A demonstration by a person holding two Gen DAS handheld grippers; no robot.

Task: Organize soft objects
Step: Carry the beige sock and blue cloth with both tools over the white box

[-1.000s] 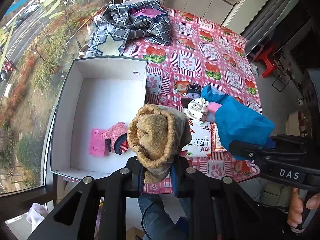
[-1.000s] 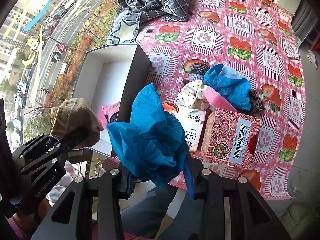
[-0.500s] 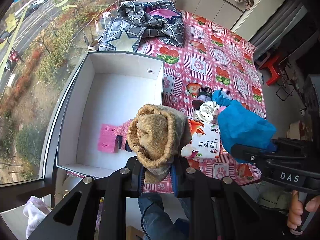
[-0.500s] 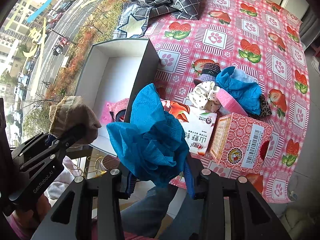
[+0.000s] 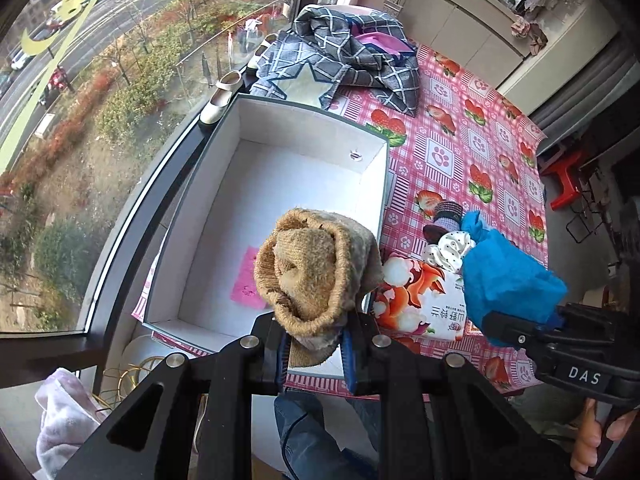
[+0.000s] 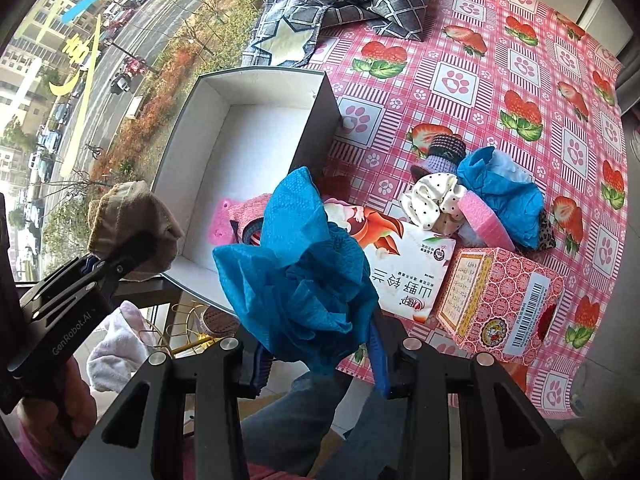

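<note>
1. Clamping a tan knitted sock [image 5: 316, 276], the left gripper [image 5: 314, 354] has its jaws drawn nearly together on the bunched fabric, which bulges up above the blue pads.
2. From the left wrist view that sock hangs over the near end of a white open box [image 5: 280, 184], close to the box's right wall.
3. On the box floor lies a pink cloth [image 5: 248, 284], partly hidden behind the sock; the right wrist view shows a pink and striped sock [image 6: 250, 220] next to it.
4. The right gripper [image 6: 320, 354] is closed on a crumpled blue cloth [image 6: 304, 268], its jaws a little apart with the cloth filling the gap.
5. That blue cloth is held over the near edge of the table, just right of the box and in front of a tissue pack [image 6: 404, 272].
6. A pink patterned carton [image 6: 500, 296] stands just beside the tissue pack on the pink strawberry tablecloth [image 6: 460, 80].
7. Behind them sits a small heap: a white dotted scrunchie [image 6: 432, 204], a pink sponge [image 6: 484, 220], another blue cloth [image 6: 504, 192] and a dark ribbed sock [image 6: 444, 148].
8. At the far end of the table lies a grey checked garment [image 5: 344, 60].
9. A hand [image 5: 592, 444] grips the right gripper's handle at the edge of the left wrist view.
</note>
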